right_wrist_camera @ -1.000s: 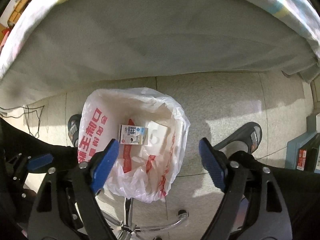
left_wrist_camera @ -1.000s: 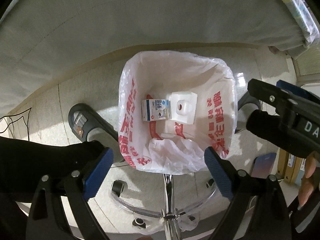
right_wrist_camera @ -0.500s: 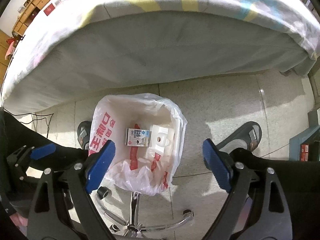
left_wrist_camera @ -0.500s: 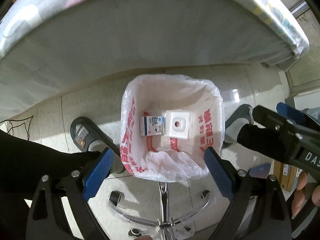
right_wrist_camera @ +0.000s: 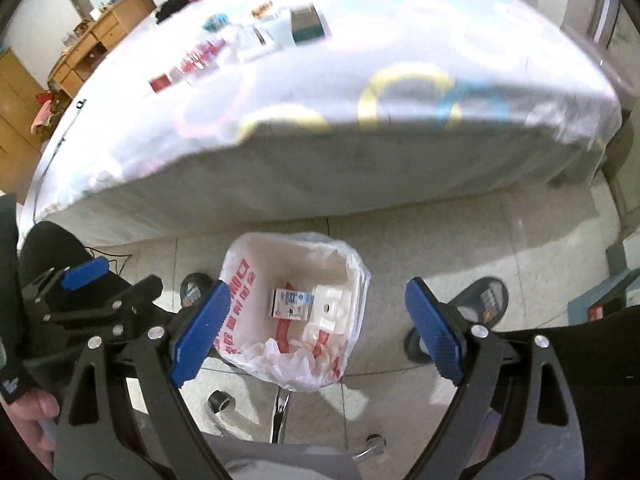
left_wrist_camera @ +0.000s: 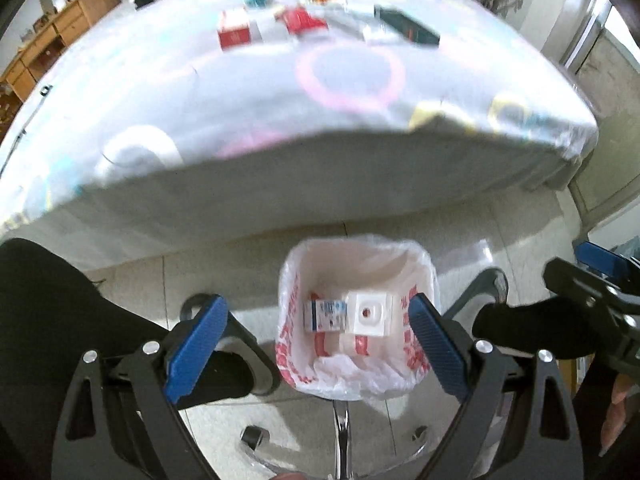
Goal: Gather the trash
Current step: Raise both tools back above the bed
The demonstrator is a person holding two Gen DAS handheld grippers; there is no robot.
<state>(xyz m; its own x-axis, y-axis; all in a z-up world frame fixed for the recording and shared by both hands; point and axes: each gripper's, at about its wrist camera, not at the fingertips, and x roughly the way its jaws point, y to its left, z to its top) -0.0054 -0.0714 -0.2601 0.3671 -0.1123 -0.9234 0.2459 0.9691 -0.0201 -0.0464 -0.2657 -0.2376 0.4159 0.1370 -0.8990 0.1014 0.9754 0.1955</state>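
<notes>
Blue rubber pads on both claws, both spread wide, nothing between them. Left gripper [left_wrist_camera: 316,344] and right gripper [right_wrist_camera: 318,336] hang above the bin [left_wrist_camera: 288,280], each released and empty.

Landmark: the bin, a white bag with red print lining it, standing on the tile floor [right_wrist_camera: 460,240].

Nearest, this side of the bin: chrome chair base [left_wrist_camera: 340,432] with castors, and the person's dark legs either side. A slipper [right_wrist_camera: 488,300] right of the bin, another partly hidden to its left.

Inside the bin: a small blue-and-white carton [left_wrist_camera: 325,314] lying flat, and touching it on the right a white square tray [left_wrist_camera: 370,314] with a dark spot in the middle. More crumpled white plastic beneath; cannot tell what else is under it.

Beyond the bin: the bed [left_wrist_camera: 320,80], its sheet edge hanging down toward the floor. On the far part of the sheet, well apart from the bin, a scatter of items: red packets [left_wrist_camera: 234,32], a dark flat box [left_wrist_camera: 408,28], something teal, a few pale pieces. Blurred; exact kinds not readable.

Farther still, left of the bed: wooden drawers [right_wrist_camera: 100,32].

Judgement on progress: partway. At least two pieces are binned. Several items on the bed look left to collect, so the next reach is probably up and over the bin to the bed top. Which of those count as trash cannot be settled from here.
</notes>
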